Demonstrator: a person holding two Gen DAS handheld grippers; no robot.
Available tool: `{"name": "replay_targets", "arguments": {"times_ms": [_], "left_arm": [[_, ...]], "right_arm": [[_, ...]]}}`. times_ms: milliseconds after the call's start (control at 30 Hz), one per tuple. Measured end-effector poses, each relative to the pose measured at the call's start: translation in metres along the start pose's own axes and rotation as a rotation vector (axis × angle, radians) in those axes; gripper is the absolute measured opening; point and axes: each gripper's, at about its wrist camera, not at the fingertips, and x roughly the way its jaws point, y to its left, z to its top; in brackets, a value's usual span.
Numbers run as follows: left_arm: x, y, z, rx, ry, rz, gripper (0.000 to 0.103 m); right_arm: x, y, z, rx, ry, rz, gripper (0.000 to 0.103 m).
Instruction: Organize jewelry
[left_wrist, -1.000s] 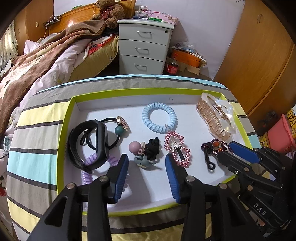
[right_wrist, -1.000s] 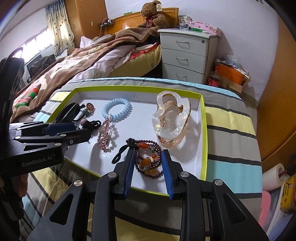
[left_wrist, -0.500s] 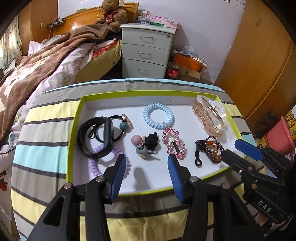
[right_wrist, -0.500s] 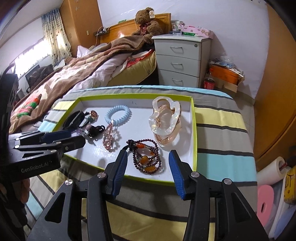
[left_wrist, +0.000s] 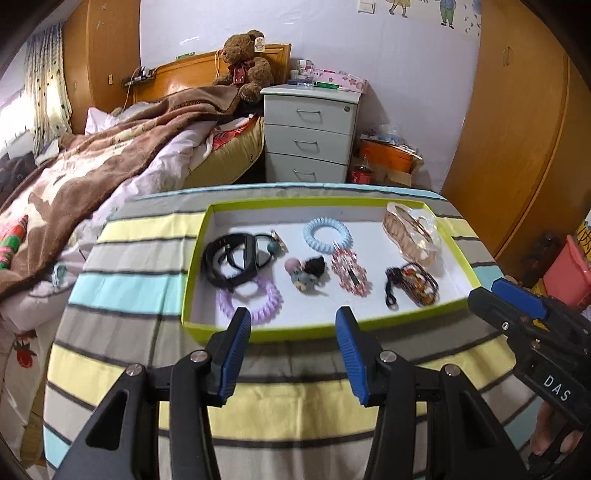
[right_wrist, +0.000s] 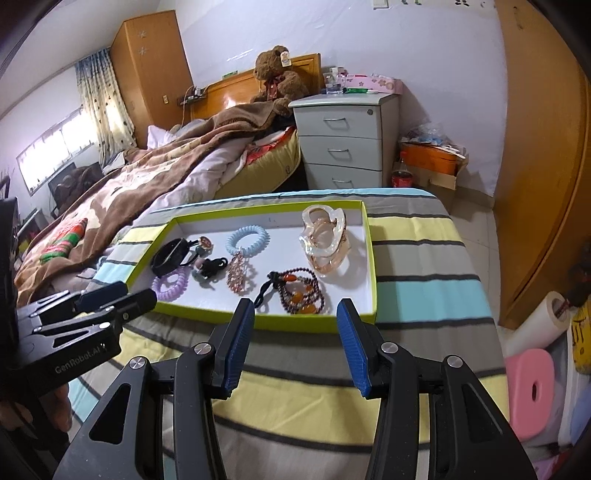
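The jewelry is lying spread inside the green-rimmed tray (left_wrist: 266, 334) on the striped cloth (left_wrist: 147, 295): a beaded bracelet (right_wrist: 301, 291) near the front edge, a clear hair claw (right_wrist: 325, 240) behind it. Any reach over the tray's near wall is risking a snag on the rim or a tangle of beads. The left gripper (left_wrist: 293, 354) and right gripper (right_wrist: 295, 347) are both hanging partly open, holding and touching nothing.

Jewelry lying flat in a shallow white tray with lime-green rim (left_wrist: 258, 334)

Clockwise from 9 o'clock: black wristband (left_wrist: 231, 260), pale blue spiral hair tie (left_wrist: 327, 235), clear amber plastic claw clip (left_wrist: 412, 234), dark red bead bracelet with orange stones (left_wrist: 415, 282), lilac spiral hair tie (left_wrist: 255, 297); pink crystal clip (left_wrist: 349, 271) near centre.
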Motion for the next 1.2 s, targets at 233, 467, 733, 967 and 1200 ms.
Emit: {"name": "replay_targets", "arguments": {"times_ms": [233, 467, 733, 967, 1200], "left_arm": [[-0.020, -0.002, -0.019, 0.002, -0.022, 0.038, 0.050], [-0.038, -0.003, -0.035, 0.005, -0.050, 0.055, 0.050], [-0.047, -0.005, -0.047, 0.017, -0.064, 0.089, 0.050], [-0.049, -0.005, -0.052, 0.010, -0.058, 0.102, 0.050], [-0.052, -0.003, -0.054, -0.008, -0.063, 0.098, 0.050]], "right_arm": [[-0.026, 0.011, -0.016, -0.011, -0.058, -0.039, 0.047], [-0.037, 0.017, -0.028, -0.007, -0.077, -0.043, 0.047], [-0.048, 0.023, -0.035, -0.012, -0.104, -0.055, 0.047], [-0.051, 0.027, -0.038, -0.016, -0.117, -0.053, 0.047], [-0.051, 0.027, -0.040, -0.015, -0.116, -0.046, 0.047]]}}
